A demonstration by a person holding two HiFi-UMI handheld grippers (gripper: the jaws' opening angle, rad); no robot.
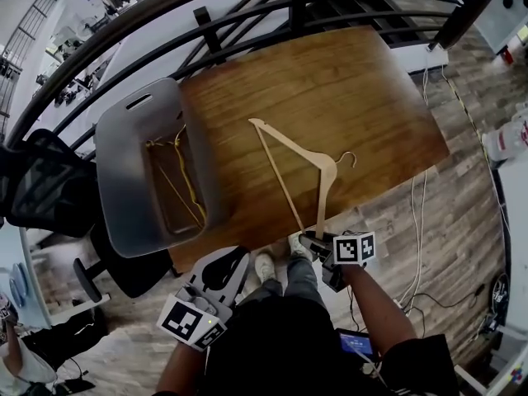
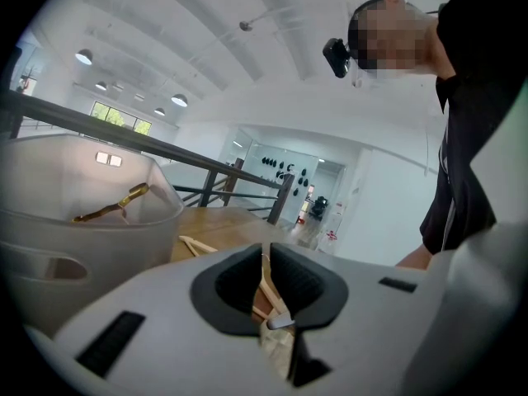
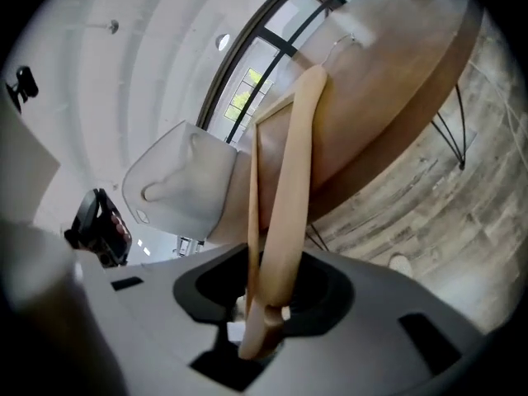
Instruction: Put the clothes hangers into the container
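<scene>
Hanger (image 1: pixel 293 143) end sits pinched in right tool (image 1: pixel 311 242) at table (image 1: pixel 371 97) edge; left tool (image 1: pixel 237 261) pressed together, empty.

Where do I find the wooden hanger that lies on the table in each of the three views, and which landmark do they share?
Head view: wooden hanger at centre, on the table, near end in the right gripper.
Left gripper view: one end shows low, left of centre.
Right gripper view: centre, rising from the shut jaws.
Shared landmark: grey container.
</scene>
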